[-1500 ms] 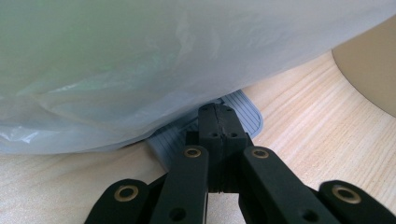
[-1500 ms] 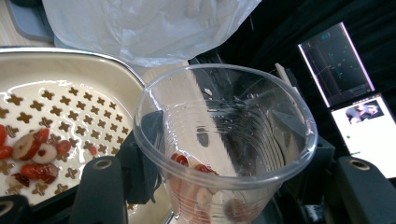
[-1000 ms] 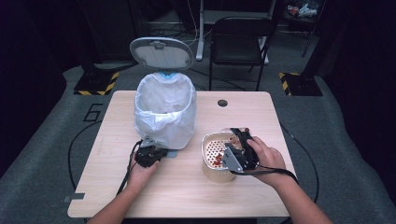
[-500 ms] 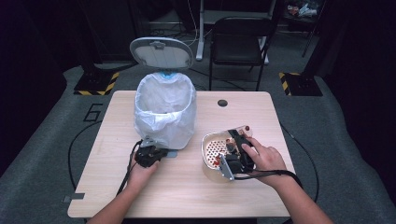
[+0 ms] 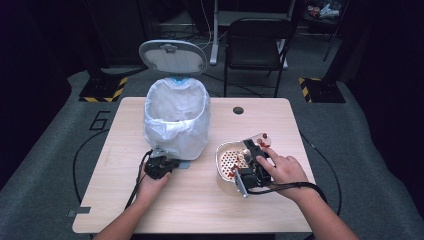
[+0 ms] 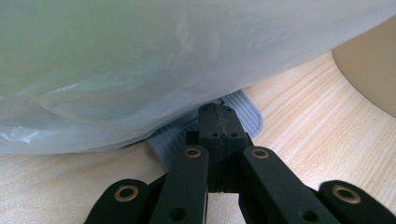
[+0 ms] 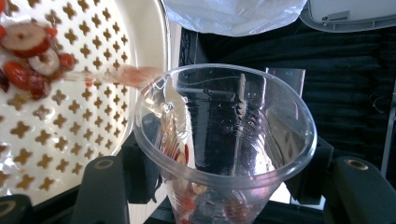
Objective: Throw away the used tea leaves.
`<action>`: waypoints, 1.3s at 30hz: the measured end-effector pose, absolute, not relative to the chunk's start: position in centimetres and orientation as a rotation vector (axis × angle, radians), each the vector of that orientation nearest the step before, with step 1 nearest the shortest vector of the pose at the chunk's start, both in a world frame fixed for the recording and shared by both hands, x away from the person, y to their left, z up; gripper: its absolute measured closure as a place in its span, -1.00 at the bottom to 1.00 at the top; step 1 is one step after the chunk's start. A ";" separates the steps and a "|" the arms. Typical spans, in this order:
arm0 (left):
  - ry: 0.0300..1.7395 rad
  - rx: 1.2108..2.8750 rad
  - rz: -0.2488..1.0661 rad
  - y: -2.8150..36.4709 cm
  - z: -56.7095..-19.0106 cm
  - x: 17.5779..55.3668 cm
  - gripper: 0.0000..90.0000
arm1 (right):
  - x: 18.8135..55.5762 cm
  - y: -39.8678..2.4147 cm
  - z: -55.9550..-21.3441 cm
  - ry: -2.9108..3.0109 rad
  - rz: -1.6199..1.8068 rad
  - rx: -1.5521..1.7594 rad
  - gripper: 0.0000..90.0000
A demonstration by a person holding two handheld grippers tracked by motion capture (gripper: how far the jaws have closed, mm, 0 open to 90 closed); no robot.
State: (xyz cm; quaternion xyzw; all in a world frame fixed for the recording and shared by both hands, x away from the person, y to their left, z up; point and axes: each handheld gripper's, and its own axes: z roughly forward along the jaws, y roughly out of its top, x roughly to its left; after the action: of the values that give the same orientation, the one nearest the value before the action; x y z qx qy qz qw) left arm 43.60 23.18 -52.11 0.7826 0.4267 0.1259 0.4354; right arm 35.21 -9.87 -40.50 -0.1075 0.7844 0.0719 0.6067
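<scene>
Over the table in the high view, the right gripper (image 5: 248, 162) clamped a clear plastic cup (image 5: 261, 140), tipped with its long axis slanting and its mouth toward the cream strainer bowl (image 5: 222, 150) just left of the jaws; the left gripper (image 5: 159, 166) sat farther off, at the foot of the lined bin (image 5: 176, 120). From the left gripper view, its jaws were pressed together on the bin's grey pedal (image 6: 243, 109), directly ahead. From the right gripper view, the cup (image 7: 224, 135) sat between the jaws, its rim pointing away, red fruit pieces (image 7: 28, 51) spilling leftward onto the perforated strainer (image 7: 79, 112).
</scene>
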 end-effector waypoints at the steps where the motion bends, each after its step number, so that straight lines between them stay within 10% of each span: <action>1: 1.060 1.950 0.315 23.2 -52.1 43.6 1.00 | 35.2 -9.9 -40.4 1.812 0.156 -0.248 -0.15; 39: 1.083 1.934 0.302 23.1 -52.1 43.5 1.00 | 35.4 -9.2 -40.0 1.668 -0.198 -0.648 -0.14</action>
State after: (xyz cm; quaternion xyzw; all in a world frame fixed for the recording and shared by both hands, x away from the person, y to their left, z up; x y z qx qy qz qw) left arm 43.48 23.08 -52.10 0.7775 0.4354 0.1214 0.4372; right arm 35.35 -9.23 -39.98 -0.2821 0.7259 -0.0861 0.6214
